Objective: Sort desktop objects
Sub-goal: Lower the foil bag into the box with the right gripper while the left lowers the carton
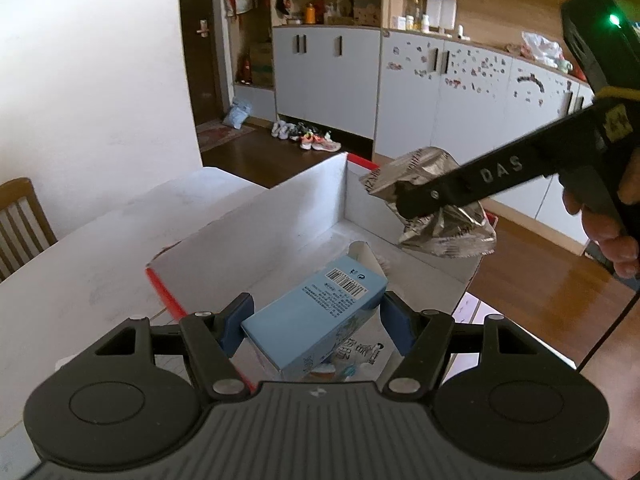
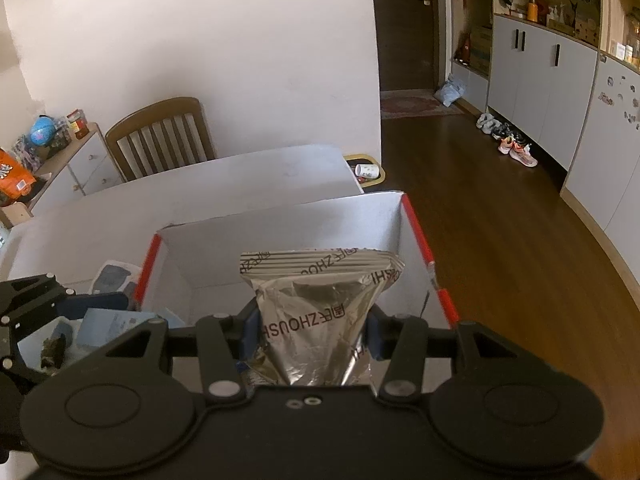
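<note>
A wooden chair point(image 2: 160, 136) stands at the far left behind the white counter point(image 1: 80, 280). On the counter sits an open white cardboard box point(image 1: 280, 216) with red-taped edges. The left tongs point(image 1: 316, 326) hold a light blue carton point(image 1: 316, 312) by its sides, blue pads pressed to both flanks, barcode face up and its end flap open; the carton hangs tilted over the near edge of the box. In the right wrist view the left tongs point(image 2: 100, 304) show at the left edge beside the box, with the blue carton point(image 2: 112, 326) between them. Further right, the right tongs point(image 2: 312, 330) grip a crumpled silver foil bag point(image 2: 316, 312) printed with "ZHOUSHI", narrowed tightly on its pinched waist. The left wrist view shows the foil bag point(image 1: 432, 208) held in the air above the far right part of the box, clear of its floor, with the right tongs point(image 1: 404, 200) clamped on it. Wooden floor point(image 2: 500, 240) lies to the right
</note>
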